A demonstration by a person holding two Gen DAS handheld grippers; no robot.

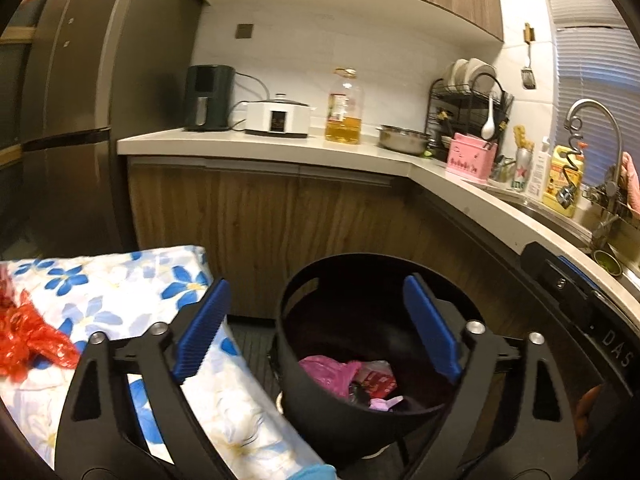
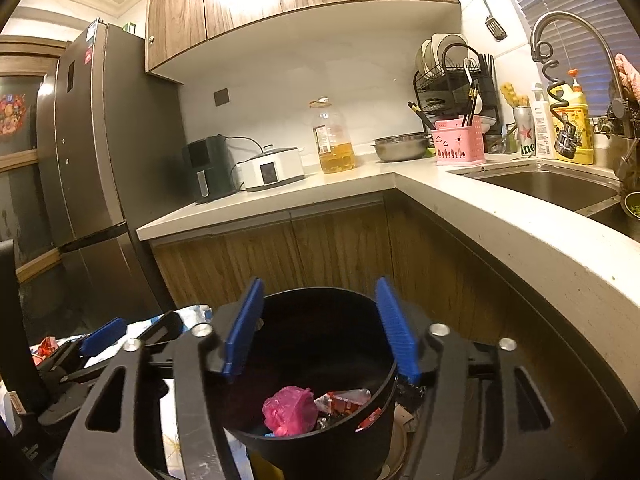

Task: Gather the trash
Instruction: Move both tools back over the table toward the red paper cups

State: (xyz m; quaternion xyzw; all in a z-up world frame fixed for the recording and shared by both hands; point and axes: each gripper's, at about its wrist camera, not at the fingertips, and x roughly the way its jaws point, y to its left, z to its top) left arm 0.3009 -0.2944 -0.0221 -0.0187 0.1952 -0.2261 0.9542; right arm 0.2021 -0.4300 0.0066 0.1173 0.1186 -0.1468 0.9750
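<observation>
A crumpled red plastic bag (image 1: pixel 28 336) lies on the flower-print cloth (image 1: pixel 120 292) to the left of the black bin (image 1: pixel 304 412), the one piece of trash in view not yet collected. The left gripper (image 1: pixel 316 330) hangs with its blue fingers (image 1: pixel 202 330) spread wide and holding nothing, one finger over the cloth and the other over the bin's mouth. Inside the bin sit a pink bag (image 2: pixel 288 410) and red wrappers (image 2: pixel 344 398). The right gripper (image 2: pixel 320 328) hovers above the bin's rim, its fingers parted and empty too. Judging by the layout, the next job is the red bag, and the left gripper is nearer to it: swing left from the bin, come down over the thickest bunch of plastic rather than a loose edge, close firmly without pinching the cloth beneath, lift clear, and let go only once well over the bin's opening. Thin film may cling to a finger, so a full opening should help.
</observation>
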